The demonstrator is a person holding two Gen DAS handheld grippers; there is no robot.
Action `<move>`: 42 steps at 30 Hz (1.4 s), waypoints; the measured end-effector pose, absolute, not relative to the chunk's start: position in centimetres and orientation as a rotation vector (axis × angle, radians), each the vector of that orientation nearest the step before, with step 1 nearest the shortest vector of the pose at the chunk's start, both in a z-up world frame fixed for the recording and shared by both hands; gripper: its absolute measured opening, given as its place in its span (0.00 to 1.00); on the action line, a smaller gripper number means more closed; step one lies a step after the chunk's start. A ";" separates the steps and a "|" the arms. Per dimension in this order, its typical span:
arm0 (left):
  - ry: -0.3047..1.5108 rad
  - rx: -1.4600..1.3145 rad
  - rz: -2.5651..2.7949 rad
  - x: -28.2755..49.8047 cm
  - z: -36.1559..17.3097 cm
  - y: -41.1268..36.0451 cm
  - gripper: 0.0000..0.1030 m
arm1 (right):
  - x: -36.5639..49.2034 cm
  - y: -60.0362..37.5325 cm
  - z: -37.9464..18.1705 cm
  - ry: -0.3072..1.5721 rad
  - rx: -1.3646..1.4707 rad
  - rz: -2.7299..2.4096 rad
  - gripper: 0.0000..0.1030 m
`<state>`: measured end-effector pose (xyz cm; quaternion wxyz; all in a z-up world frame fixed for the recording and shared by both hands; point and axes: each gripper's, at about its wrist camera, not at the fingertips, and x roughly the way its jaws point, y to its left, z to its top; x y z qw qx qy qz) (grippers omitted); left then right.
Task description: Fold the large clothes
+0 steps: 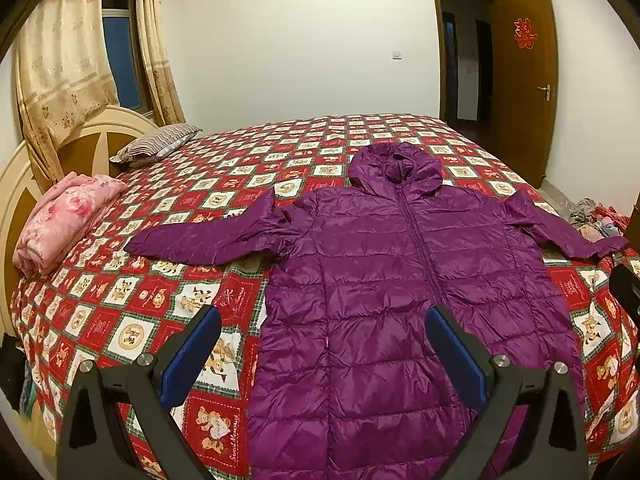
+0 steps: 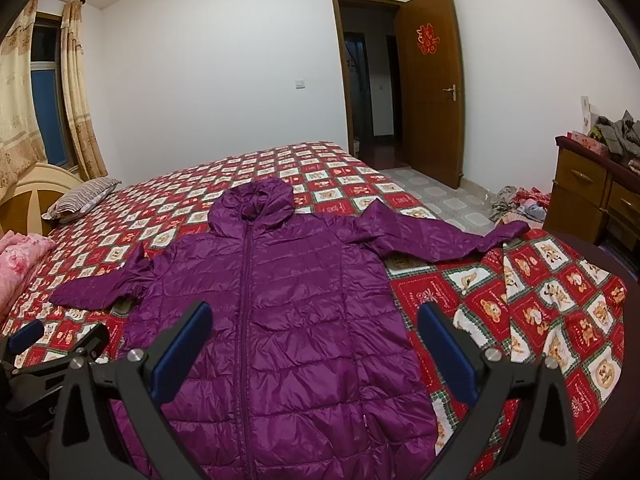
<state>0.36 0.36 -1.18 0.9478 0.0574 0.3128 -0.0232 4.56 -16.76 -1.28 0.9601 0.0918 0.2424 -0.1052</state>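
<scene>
Jacket (image 1: 404, 280) spread flat on bed (image 1: 168, 304), front up, sleeves out, ready for folding.
Left tool (image 1: 323, 346) and right tool (image 2: 315, 340) hover above its hem, both spread apart and empty, probably lining up grips.

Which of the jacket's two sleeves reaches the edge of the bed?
The sleeve on the door side: its cuff lies at the mattress edge near the floor clutter. The other sleeve, toward the pink blanket, ends well within the bedspread.

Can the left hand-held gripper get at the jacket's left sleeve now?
Probably yes. The left hand-held gripper is open, and the sleeve lies flat on the bed with nothing on it.
</scene>
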 end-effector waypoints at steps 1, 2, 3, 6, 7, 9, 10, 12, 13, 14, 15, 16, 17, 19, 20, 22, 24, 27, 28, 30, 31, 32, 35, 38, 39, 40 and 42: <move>0.637 0.117 -0.046 0.4 -1.2 0.3 0.99 | 4.6 -16.8 -1.3 0.491 0.183 -0.214 1.00; 0.637 0.117 -0.045 0.4 -1.2 0.3 0.99 | 4.7 -16.8 -1.2 0.492 0.184 -0.214 1.00; 0.637 0.116 -0.046 0.4 -1.1 0.4 0.99 | 4.6 -16.7 -1.2 0.490 0.183 -0.213 1.00; 0.636 0.118 -0.045 0.3 -1.2 0.3 0.99 | 4.7 -16.8 -1.2 0.492 0.183 -0.213 1.00; 0.636 0.118 -0.044 0.3 -1.1 0.3 0.99 | 4.7 -16.8 -1.2 0.493 0.185 -0.213 1.00; 0.635 0.117 -0.039 0.3 -1.1 0.3 0.99 | 4.7 -16.8 -1.2 0.492 0.185 -0.216 1.00; 0.635 0.115 -0.041 0.2 -1.1 0.3 0.99 | 4.7 -16.8 -1.1 0.495 0.186 -0.214 1.00; 0.636 0.111 -0.042 0.3 -1.0 0.4 0.99 | 4.7 -16.7 -1.2 0.494 0.186 -0.214 1.00; 0.636 0.113 -0.042 0.3 -1.0 0.4 0.99 | 4.6 -16.7 -1.2 0.493 0.185 -0.215 1.00; 0.634 0.113 -0.042 0.3 -1.0 0.3 0.99 | 4.6 -16.7 -1.2 0.493 0.185 -0.215 1.00; 0.635 0.113 -0.044 0.3 -1.0 0.4 0.99 | 4.6 -16.8 -1.2 0.493 0.186 -0.213 1.00; 0.635 0.113 -0.045 0.3 -1.0 0.3 0.99 | 4.6 -16.8 -1.2 0.493 0.186 -0.213 1.00; 0.635 0.112 -0.045 0.3 -1.0 0.4 0.99 | 4.6 -16.8 -1.1 0.493 0.185 -0.214 1.00; 0.635 0.113 -0.046 0.2 -0.9 0.4 0.99 | 4.6 -16.8 -1.1 0.492 0.186 -0.215 1.00; 0.635 0.112 -0.046 0.3 -0.9 0.4 0.99 | 4.6 -16.8 -1.1 0.491 0.186 -0.215 1.00; 0.633 0.111 -0.047 0.3 -0.9 0.3 0.99 | 4.7 -16.7 -1.2 0.493 0.188 -0.213 1.00; 0.629 0.111 -0.049 0.2 -0.8 0.2 0.99 | 4.7 -16.7 -1.2 0.492 0.187 -0.213 1.00; 0.627 0.105 -0.056 0.0 -0.5 0.0 0.99 | 4.7 -16.6 -1.1 0.490 0.187 -0.212 1.00; 0.625 0.103 -0.058 0.0 -0.5 0.0 0.99 | 4.7 -16.6 -1.1 0.491 0.186 -0.213 1.00; 0.620 0.101 -0.062 -0.2 -0.3 0.0 0.99 | 4.7 -16.5 -0.9 0.489 0.187 -0.215 1.00; 0.615 0.099 -0.064 -0.3 -0.2 0.0 0.99 | 4.6 -16.5 -0.8 0.487 0.188 -0.216 1.00; 0.612 0.097 -0.067 -0.4 -0.1 -0.1 0.99 | 4.6 -16.4 -0.8 0.485 0.190 -0.216 1.00; 0.603 0.092 -0.075 -0.8 0.1 0.1 0.99 | 4.4 -16.4 -0.5 0.480 0.193 -0.218 1.00; 0.592 0.088 -0.084 -1.1 0.5 0.0 0.99 | 4.1 -16.4 -0.4 0.474 0.194 -0.218 1.00; 0.591 0.088 -0.085 -1.2 0.5 -0.1 0.99 | 4.0 -16.6 -0.4 0.472 0.194 -0.217 1.00; 0.589 0.089 -0.086 -1.3 0.6 -0.1 0.99 | 4.0 -16.5 -0.4 0.470 0.194 -0.217 1.00; 0.582 0.088 -0.089 -1.5 0.8 -0.1 0.99 | 3.8 -16.6 -0.3 0.466 0.195 -0.216 1.00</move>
